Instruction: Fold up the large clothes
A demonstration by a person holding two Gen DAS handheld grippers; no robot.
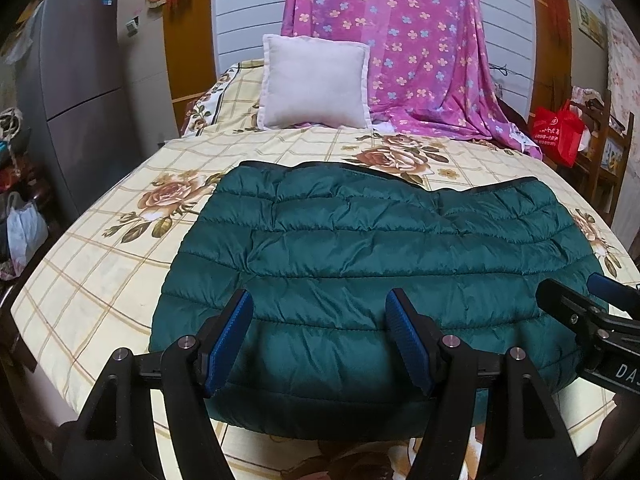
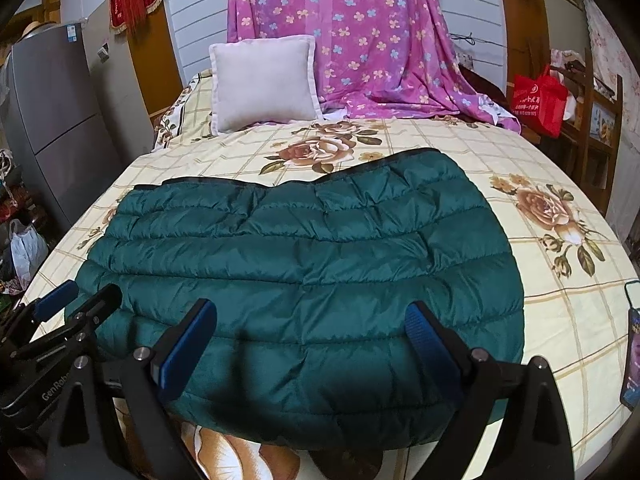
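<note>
A dark green quilted puffer jacket (image 1: 360, 264) lies folded flat on the bed, and it also shows in the right wrist view (image 2: 304, 272). My left gripper (image 1: 320, 336) is open and empty, hovering over the jacket's near edge on its left half. My right gripper (image 2: 310, 344) is open and empty over the near edge on its right half. The right gripper shows at the right edge of the left wrist view (image 1: 576, 300). The left gripper shows at the left edge of the right wrist view (image 2: 76, 300).
The bed has a cream floral checked sheet (image 1: 104, 264). A white pillow (image 1: 314, 82) and a draped pink floral cloth (image 1: 408, 48) are at the head. A grey fridge (image 1: 76, 92) stands left, a red bag (image 1: 558, 132) right. A dark flat object (image 2: 632, 344) lies at the bed's right edge.
</note>
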